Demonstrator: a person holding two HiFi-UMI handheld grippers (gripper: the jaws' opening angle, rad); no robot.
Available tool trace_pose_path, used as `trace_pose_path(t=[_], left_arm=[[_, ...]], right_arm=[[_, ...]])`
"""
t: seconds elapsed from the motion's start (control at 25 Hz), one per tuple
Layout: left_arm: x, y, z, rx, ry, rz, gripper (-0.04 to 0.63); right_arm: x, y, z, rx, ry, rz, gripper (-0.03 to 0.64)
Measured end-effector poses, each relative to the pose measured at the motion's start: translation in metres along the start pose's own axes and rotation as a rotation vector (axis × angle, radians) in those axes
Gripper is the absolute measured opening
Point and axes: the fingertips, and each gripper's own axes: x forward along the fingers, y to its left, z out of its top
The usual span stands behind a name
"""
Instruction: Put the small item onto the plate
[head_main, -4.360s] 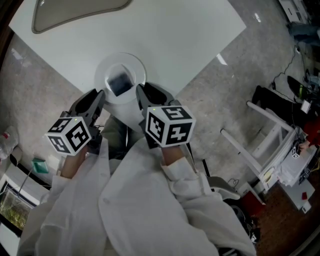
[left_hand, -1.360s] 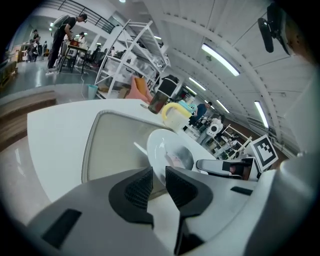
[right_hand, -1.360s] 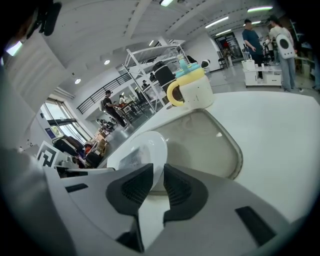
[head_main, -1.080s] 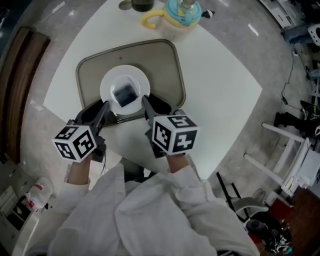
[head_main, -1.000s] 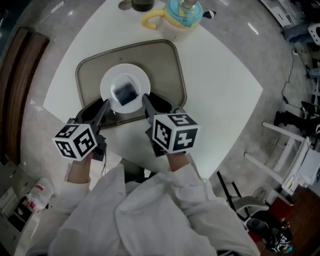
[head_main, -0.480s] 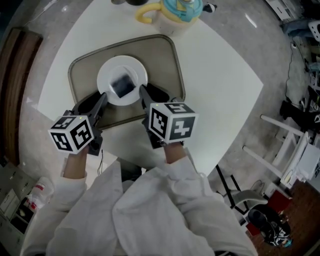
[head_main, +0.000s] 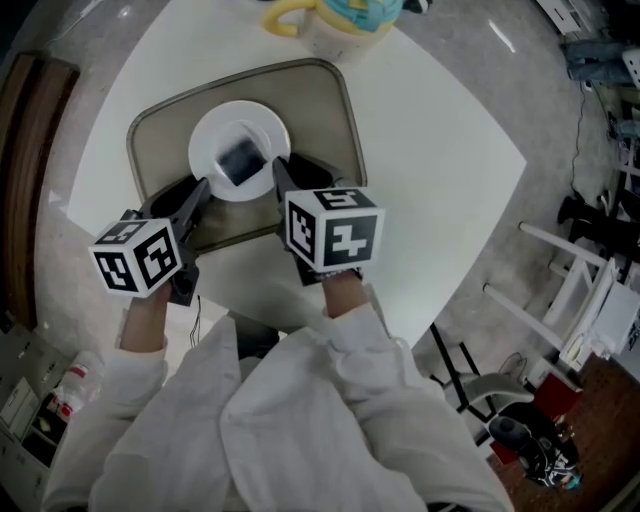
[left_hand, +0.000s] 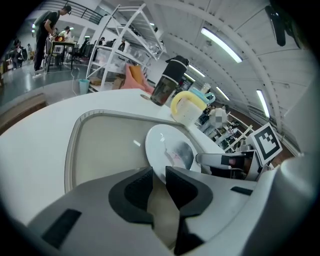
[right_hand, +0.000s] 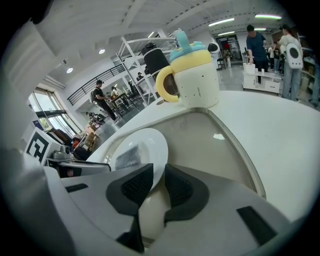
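The dark small item sits centred on the plate, one o'clock from the left tongs, eleven o'clock from the right tongs; both clamp its rim.

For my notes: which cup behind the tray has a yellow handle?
The white cup with the blue lid; the dark tumbler beside it shows none.

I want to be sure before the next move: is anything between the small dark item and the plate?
Nothing visible is. The item already lies on the middle of the plate. The left hand-held gripper and the right hand-held gripper pinch the plate's rim over the tray.
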Motion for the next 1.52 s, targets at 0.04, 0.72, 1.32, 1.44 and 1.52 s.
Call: trace_pose_path(t=[0.04, 0.72, 1.32, 1.44, 1.52], left_arm=[[0.000, 0.000, 0.000, -0.004, 0.000, 0.000, 0.083], [0.005, -0.005, -0.001, 0.036, -0.010, 0.008, 0.108], [-0.027, -0.049, 0.002, 0.012, -0.190, -0.025, 0.126], [-0.034, -0.076, -0.004, 0.034, -0.218, -0.049, 0.126], [-0.039, -0.095, -0.006, 0.046, -0.237, -0.075, 0.126]], right_arm=[[0.001, 0.000, 0.000, -0.007, 0.001, -0.003, 0.071], [0.001, -0.005, 0.002, -0.067, -0.025, -0.045, 0.081], [-0.070, 0.015, 0.002, -0.089, -0.145, 0.105, 0.081], [-0.090, 0.016, 0.000, -0.105, -0.163, 0.150, 0.080], [-0.106, 0.024, 0.000, -0.118, -0.187, 0.227, 0.068]])
